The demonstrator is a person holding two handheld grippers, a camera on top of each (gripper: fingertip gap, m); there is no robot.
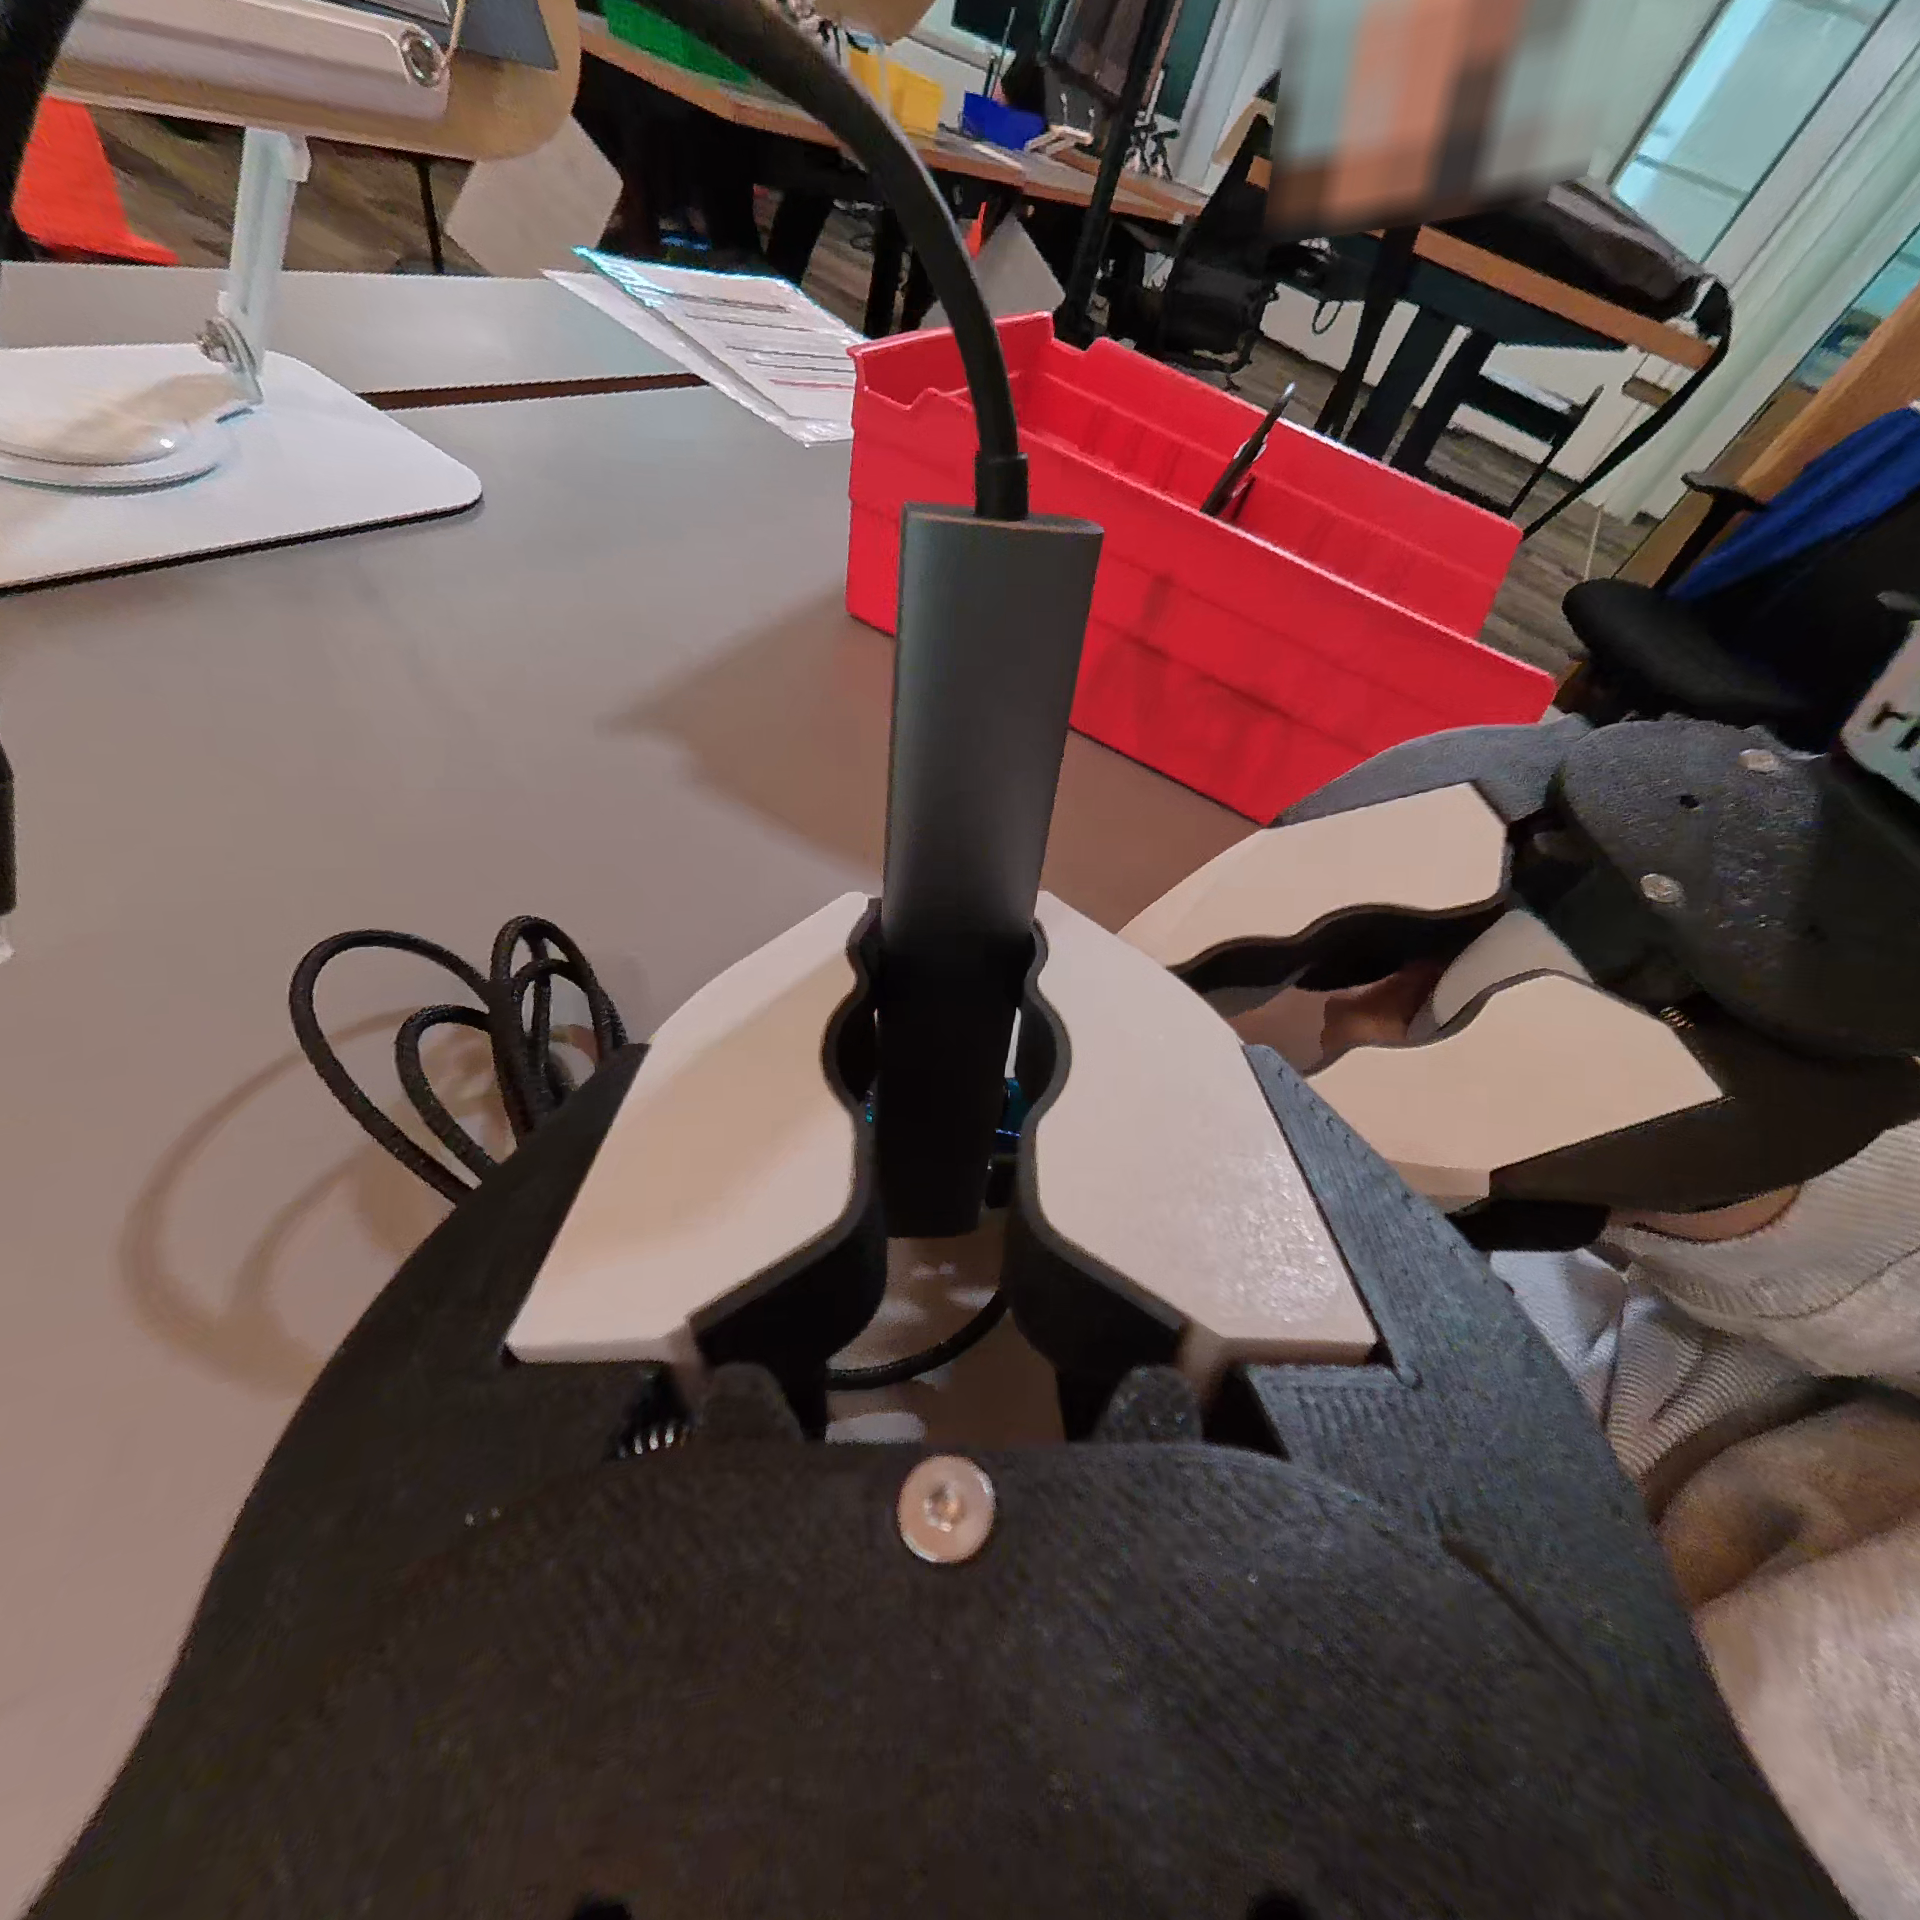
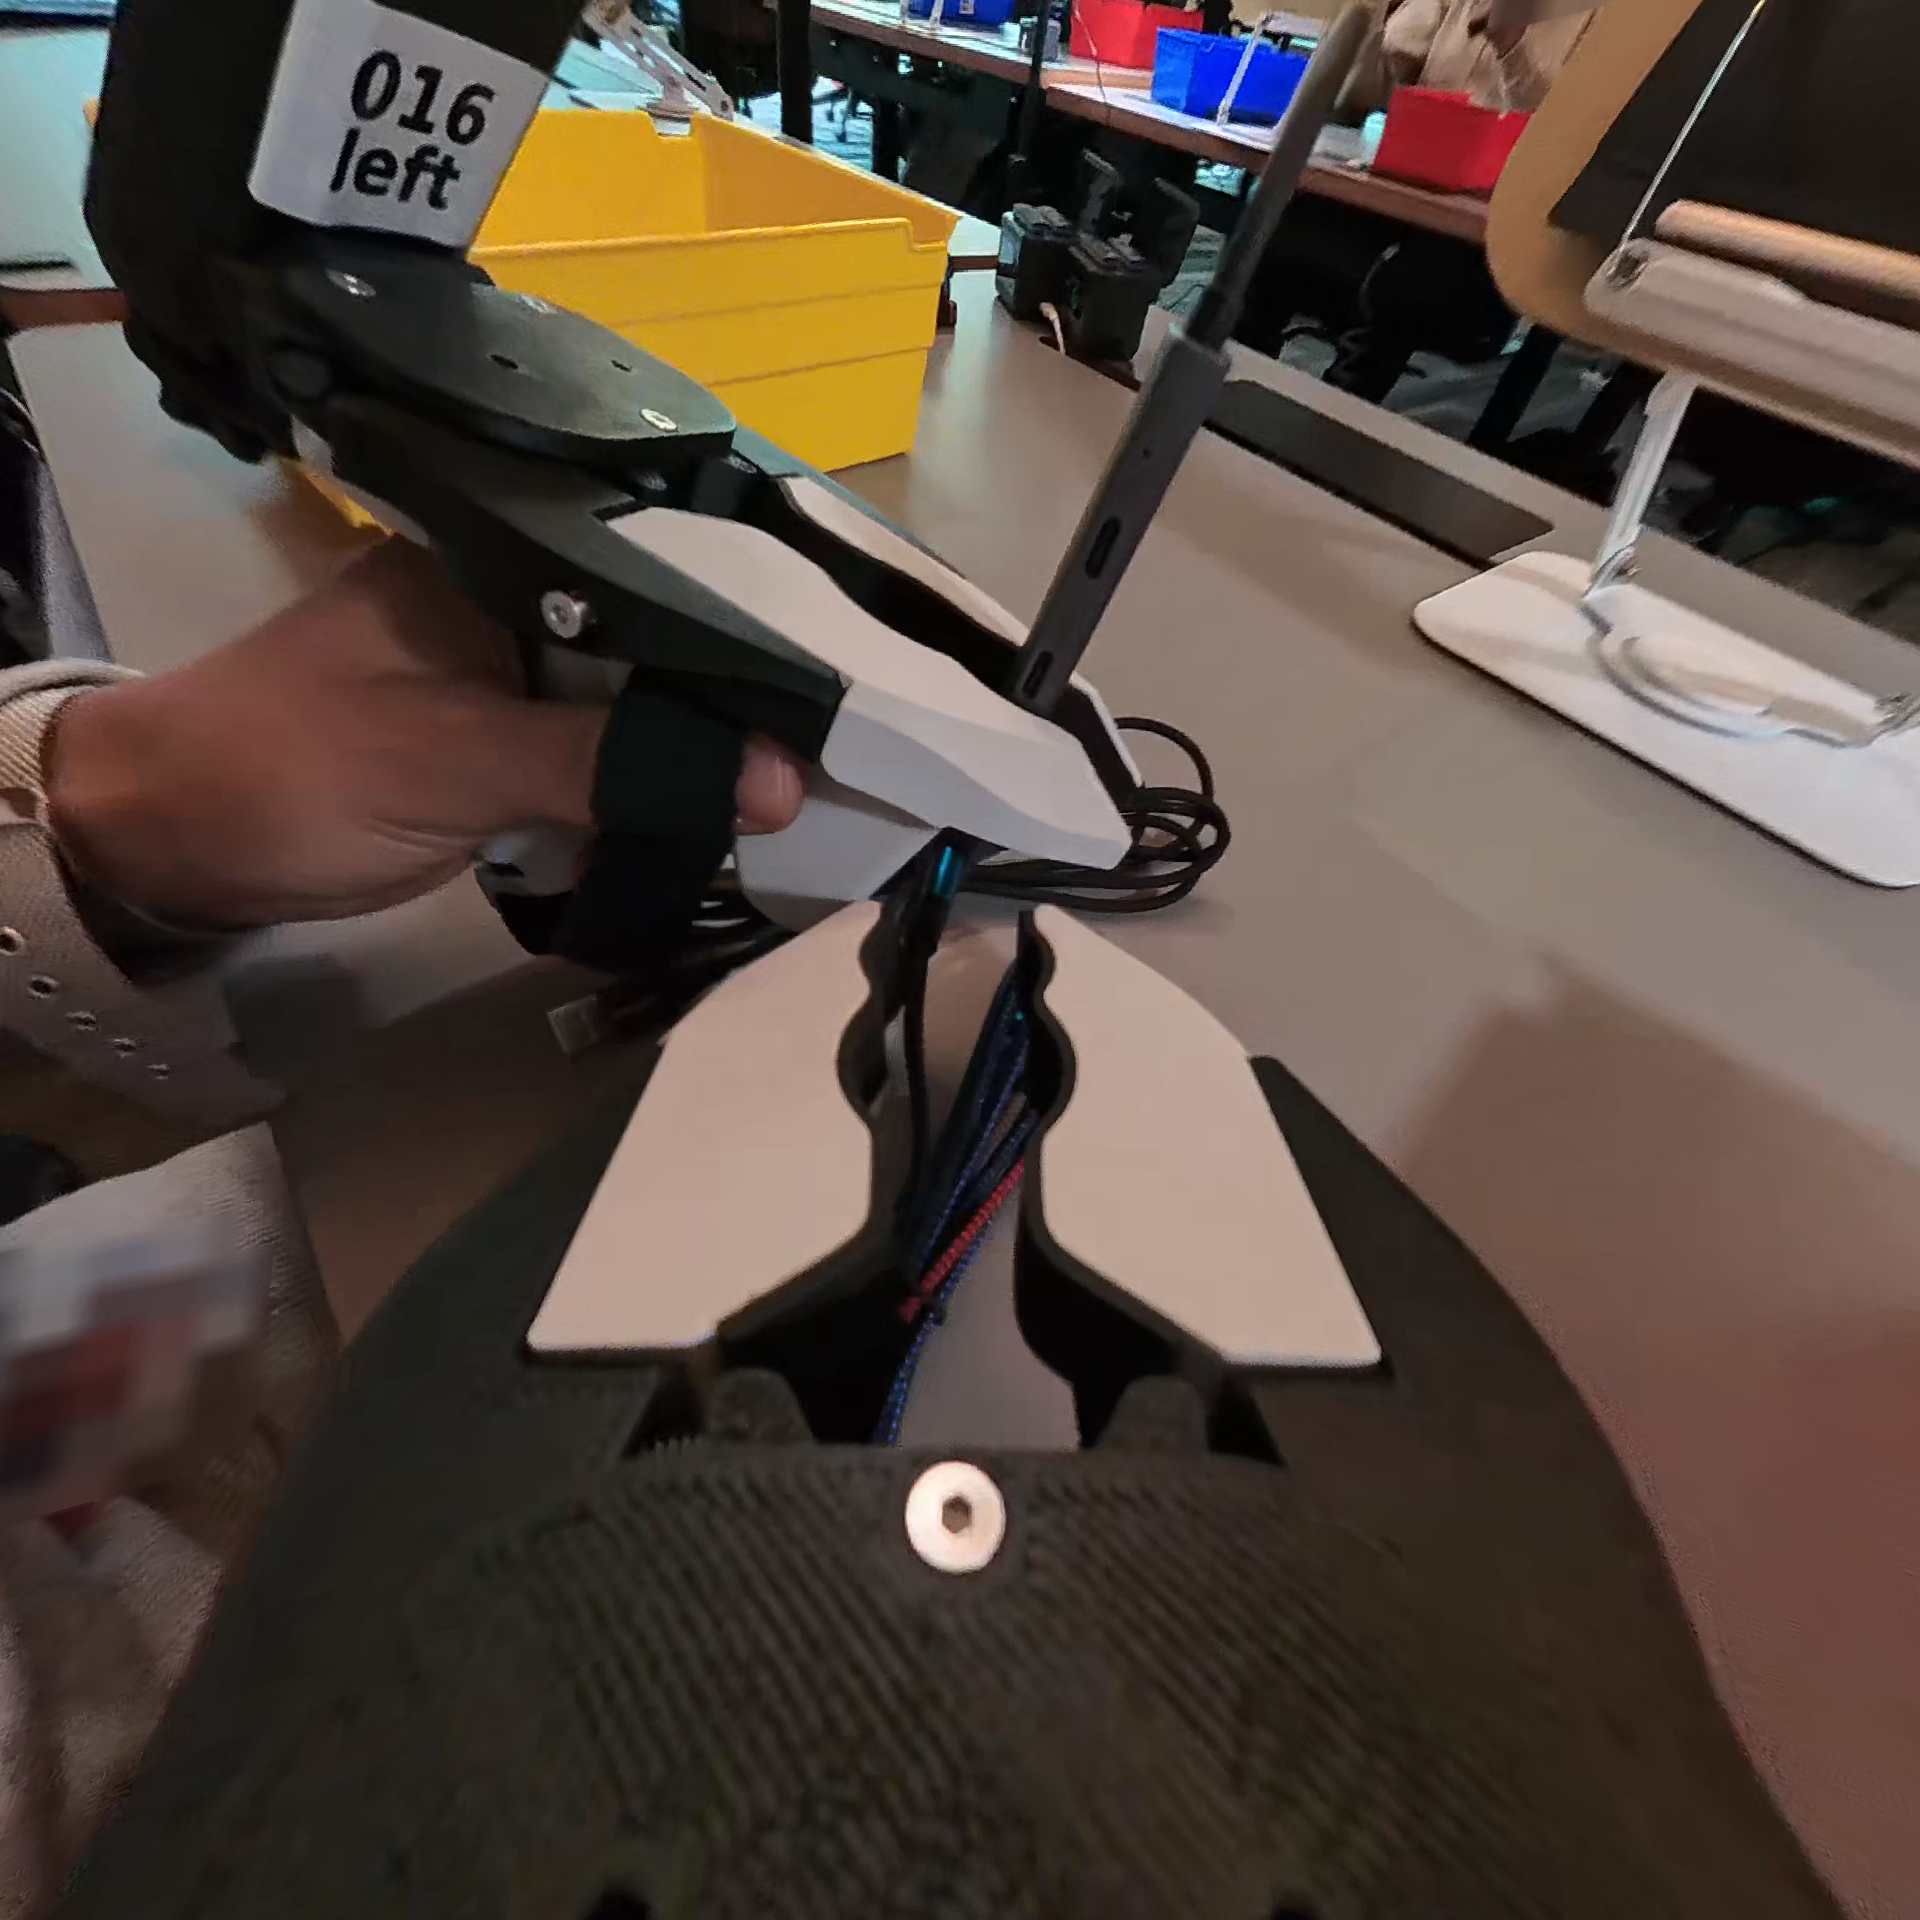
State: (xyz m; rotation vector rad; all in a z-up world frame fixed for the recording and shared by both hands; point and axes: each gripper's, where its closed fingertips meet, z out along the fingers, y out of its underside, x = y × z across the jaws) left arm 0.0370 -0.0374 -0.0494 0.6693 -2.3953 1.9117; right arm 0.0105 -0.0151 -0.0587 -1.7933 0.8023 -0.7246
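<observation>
My left gripper is shut on a slim dark grey hub and holds it upright above the table. A thick black cable runs up from the hub's top. In the right wrist view the hub leans out of the left gripper, and its side ports show. My right gripper sits just below and to the right of the left one, its fingers closed narrowly on a blue, black and red braided cable. A blue plug tip shows at the hub's lower end.
A coil of black cable lies on the grey table under the left gripper. A red bin stands behind the hub, and a yellow bin stands behind the left gripper. A white stand base and a paper sheet are nearby. Both grippers' tips are close together, under 4 cm apart.
</observation>
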